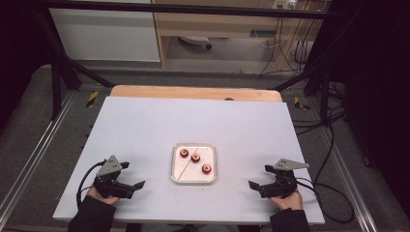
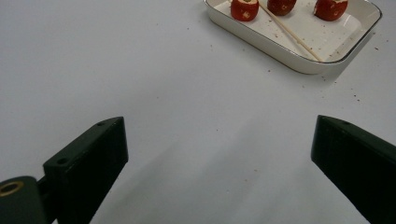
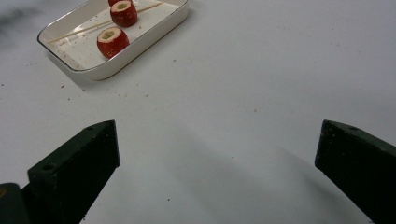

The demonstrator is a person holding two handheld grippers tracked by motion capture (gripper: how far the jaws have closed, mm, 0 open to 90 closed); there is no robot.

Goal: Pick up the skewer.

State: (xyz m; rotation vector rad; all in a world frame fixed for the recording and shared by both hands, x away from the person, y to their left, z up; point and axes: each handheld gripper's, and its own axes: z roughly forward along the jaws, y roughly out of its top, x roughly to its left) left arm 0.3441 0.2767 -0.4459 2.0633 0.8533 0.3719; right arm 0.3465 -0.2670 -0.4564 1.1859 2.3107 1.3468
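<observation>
A white rectangular tray (image 1: 211,171) sits at the table's front middle, holding three red cored fruits (image 1: 195,157) and a thin wooden skewer (image 1: 186,166). In the left gripper view the tray (image 2: 299,63) is at top right with the fruits (image 2: 244,9) and skewer (image 2: 292,33). The right gripper view has the tray (image 3: 140,42) at top left, with a fruit (image 3: 112,41) nearest. My left gripper (image 1: 134,175) rests open on the table left of the tray. My right gripper (image 1: 259,176) rests open to the tray's right. Nothing lies between either pair of jaws.
The white tabletop (image 1: 193,121) lies on a wooden board (image 1: 193,92). Black frame bars (image 1: 58,63) stand at both far corners. Cables (image 1: 329,145) hang off the right side. Small crumbs dot the surface around the tray.
</observation>
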